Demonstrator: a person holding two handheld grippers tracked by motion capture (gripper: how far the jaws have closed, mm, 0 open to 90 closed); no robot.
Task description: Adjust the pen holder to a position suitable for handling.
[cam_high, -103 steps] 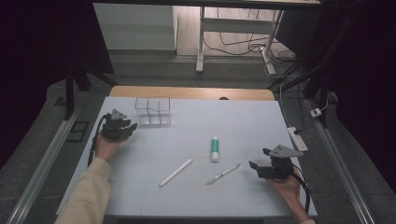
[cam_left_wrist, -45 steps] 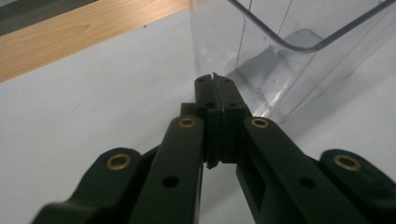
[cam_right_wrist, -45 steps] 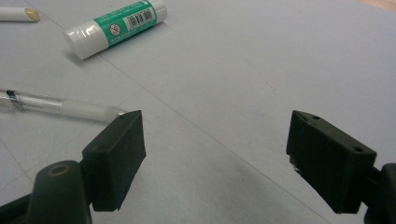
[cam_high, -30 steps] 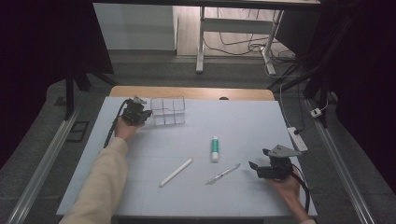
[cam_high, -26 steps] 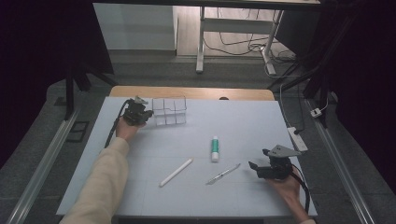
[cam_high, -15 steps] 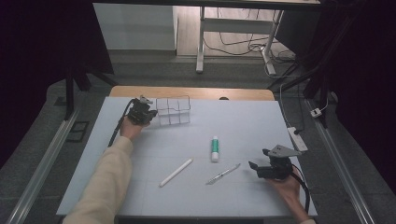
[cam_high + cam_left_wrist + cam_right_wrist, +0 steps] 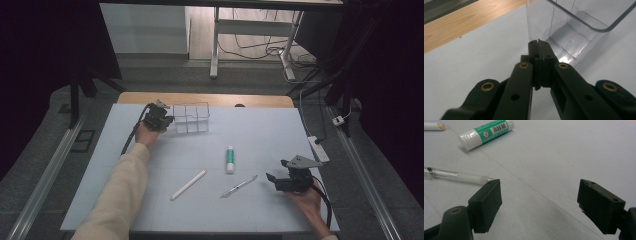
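Observation:
A clear plastic organizer [image 7: 191,118] with several compartments stands at the far left of the pale mat [image 7: 260,130]. My left gripper [image 7: 167,120] is at its left side, shut on the organizer's thin wall; in the left gripper view the jaws [image 7: 538,47] pinch the clear edge of the organizer [image 7: 571,32]. My right gripper [image 7: 270,177] rests open near the front right, and its jaws [image 7: 537,195] hold nothing. A green-and-white glue stick [image 7: 230,159] [image 7: 485,134], a clear pen [image 7: 240,186] [image 7: 456,177] and a white stick [image 7: 188,184] [image 7: 432,126] lie mid-mat.
A wooden strip [image 7: 200,99] runs along the table's far edge behind the organizer. A white power strip [image 7: 319,148] lies off the mat's right edge. Metal rails flank the table, and desk legs and cables stand on the floor beyond.
My left gripper went from the mat's left side to the organizer, shut on its wall, and has since shifted it a little to the right. The right gripper has stayed put.

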